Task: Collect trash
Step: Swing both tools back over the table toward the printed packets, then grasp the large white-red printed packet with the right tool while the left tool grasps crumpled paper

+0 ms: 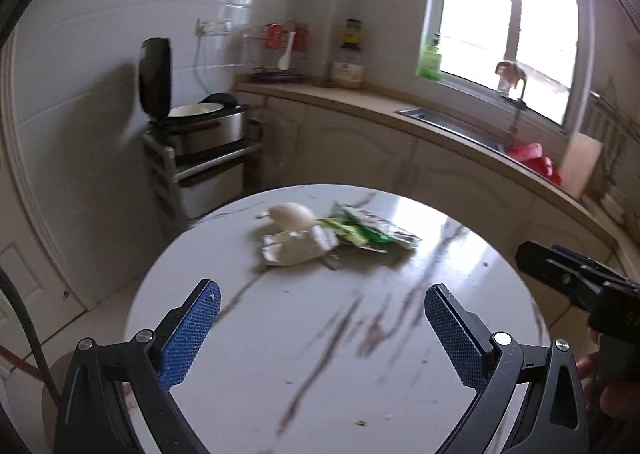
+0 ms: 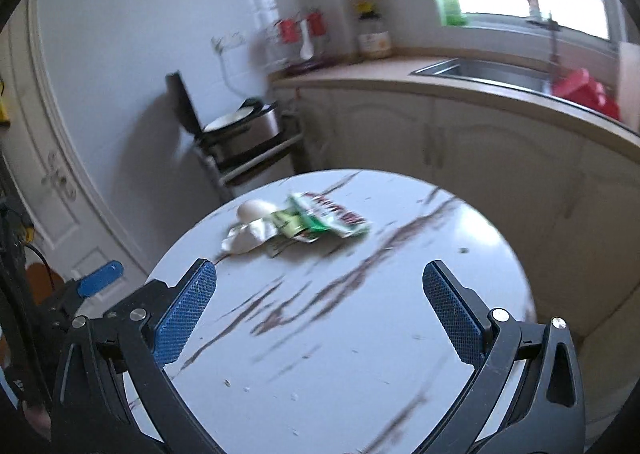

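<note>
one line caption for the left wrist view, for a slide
Open left gripper above a round marble table, facing a pile of trash: green wrappers, crumpled white packaging and an egg-like white object.

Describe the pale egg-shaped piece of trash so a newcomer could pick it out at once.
Start at the round marble-patterned table; the litter sits in one heap at its far side. The egg-shaped piece lies at the heap's left end, behind the crumpled white wrapper. It alone is smooth and rounded; the green packets beside it are flat.

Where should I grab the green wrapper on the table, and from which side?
Take the green wrapper by its free right end with the right gripper, coming low from the near right. It lies flat, and its left end is crowded by the crumpled white paper.
</note>
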`<state>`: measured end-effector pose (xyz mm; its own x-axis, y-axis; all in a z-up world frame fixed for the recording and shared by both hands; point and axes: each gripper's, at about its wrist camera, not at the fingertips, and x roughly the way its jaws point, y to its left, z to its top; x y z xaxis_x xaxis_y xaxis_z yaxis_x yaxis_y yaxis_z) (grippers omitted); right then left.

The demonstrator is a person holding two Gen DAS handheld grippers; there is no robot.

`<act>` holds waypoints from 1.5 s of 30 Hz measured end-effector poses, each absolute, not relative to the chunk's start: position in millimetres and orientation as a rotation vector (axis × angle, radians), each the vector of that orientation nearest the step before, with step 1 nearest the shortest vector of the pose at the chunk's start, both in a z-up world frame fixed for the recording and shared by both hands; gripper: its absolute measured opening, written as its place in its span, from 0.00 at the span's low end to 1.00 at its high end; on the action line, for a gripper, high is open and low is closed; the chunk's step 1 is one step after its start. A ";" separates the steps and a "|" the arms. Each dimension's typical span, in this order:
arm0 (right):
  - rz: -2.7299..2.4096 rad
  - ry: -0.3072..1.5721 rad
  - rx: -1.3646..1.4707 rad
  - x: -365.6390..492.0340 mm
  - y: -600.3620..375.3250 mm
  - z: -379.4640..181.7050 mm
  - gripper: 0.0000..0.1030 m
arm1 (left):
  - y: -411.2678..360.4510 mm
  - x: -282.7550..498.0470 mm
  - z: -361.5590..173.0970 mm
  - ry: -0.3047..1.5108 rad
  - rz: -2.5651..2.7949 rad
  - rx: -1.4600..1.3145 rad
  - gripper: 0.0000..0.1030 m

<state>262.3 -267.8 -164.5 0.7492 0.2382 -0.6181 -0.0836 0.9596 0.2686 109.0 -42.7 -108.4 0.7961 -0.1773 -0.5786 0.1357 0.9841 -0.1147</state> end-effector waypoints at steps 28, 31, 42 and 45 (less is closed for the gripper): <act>0.212 0.989 0.097 449.3 -243.3 -270.0 1.00 | -43.9 367.2 -180.6 0.821 -0.167 0.079 0.99; 0.228 1.005 0.080 463.1 -237.3 -277.0 1.00 | -52.2 384.8 -186.9 0.838 -0.185 0.126 0.99; 0.299 1.068 0.049 489.1 -223.4 -301.8 0.78 | -70.4 442.1 -221.3 0.902 -0.243 0.149 0.96; 0.312 1.063 0.066 484.9 -227.2 -298.2 0.67 | -62.7 453.4 -225.4 0.921 -0.288 0.073 0.82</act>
